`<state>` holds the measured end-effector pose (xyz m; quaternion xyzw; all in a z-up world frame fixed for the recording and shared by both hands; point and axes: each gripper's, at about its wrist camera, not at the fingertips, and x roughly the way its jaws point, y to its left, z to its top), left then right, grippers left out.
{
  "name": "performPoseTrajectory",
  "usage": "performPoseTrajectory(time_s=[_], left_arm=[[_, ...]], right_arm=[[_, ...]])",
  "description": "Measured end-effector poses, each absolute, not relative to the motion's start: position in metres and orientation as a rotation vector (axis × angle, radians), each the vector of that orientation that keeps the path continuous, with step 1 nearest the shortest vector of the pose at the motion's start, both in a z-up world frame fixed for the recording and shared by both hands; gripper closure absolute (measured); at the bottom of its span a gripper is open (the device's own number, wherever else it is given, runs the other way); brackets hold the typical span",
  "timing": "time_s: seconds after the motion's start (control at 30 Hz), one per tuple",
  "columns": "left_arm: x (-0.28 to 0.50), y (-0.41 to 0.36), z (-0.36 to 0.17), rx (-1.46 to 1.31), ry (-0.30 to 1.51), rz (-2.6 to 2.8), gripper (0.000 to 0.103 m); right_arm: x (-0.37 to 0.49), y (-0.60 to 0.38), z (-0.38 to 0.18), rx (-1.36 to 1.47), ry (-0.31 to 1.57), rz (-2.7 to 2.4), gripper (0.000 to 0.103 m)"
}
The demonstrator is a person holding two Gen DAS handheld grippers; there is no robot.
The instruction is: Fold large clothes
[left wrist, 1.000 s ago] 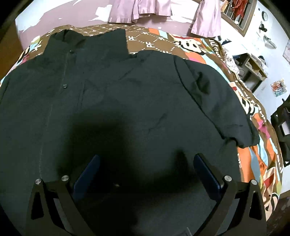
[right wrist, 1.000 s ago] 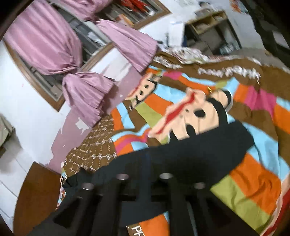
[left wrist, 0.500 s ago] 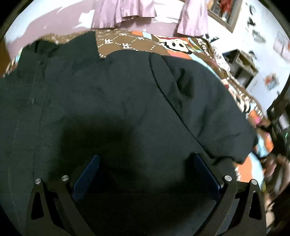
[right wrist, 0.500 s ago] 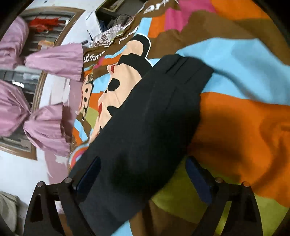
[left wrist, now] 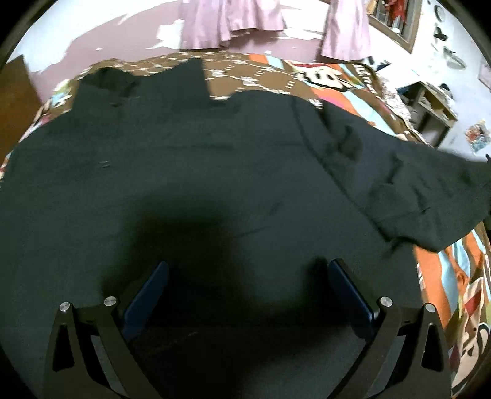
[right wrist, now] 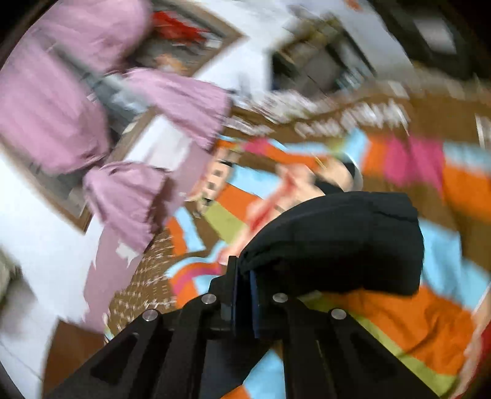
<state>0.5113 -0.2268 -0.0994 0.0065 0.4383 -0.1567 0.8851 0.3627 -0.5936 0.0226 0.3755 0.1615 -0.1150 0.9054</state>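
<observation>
Colourful cartoon bedspread (left wrist: 445, 276) under black jacket (left wrist: 214, 159) — spread flat. Left gripper (left wrist: 248, 294) wide apart above it; right gripper (right wrist: 244, 288) clamped on sleeve (right wrist: 337, 239) — lifted.

One black jacket (left wrist: 214, 172) lay across one patterned bedspread (left wrist: 445, 276). Two grippers were there: the left gripper (left wrist: 247, 291) and the right gripper (right wrist: 244, 294). Two pink curtains (left wrist: 230, 21) hung beyond the bedspread's far edge.
</observation>
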Motion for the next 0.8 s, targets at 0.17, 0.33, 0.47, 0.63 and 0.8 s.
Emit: performPoseTrajectory(time_s=[0.17,0.33,0.47,0.63,0.8], left_arm=[[0.488,-0.17,-0.085,-0.03,0.906,-0.277,0.002],[0.465,-0.11,-0.065,-0.067,0.877,-0.218,0.002],[0.447,-0.054,-0.054,-0.123,0.866,-0.184,0.002],[0.425,0.013,-0.047,-0.168,0.855,-0.132,0.002],[0.406,0.071,-0.045,-0.238,0.854,-0.111,0.002]], right_arm=[[0.364,-0.498,0.103,0.55,0.274,-0.084,0.096],[0.379,-0.387,0.138,0.351,0.306,0.116,0.096],[0.391,-0.31,0.129,0.235,0.369,0.219,0.096],[0.407,-0.211,0.086,0.057,0.516,0.329,0.096],[0.413,-0.125,0.019,-0.18,0.667,0.395,0.095]])
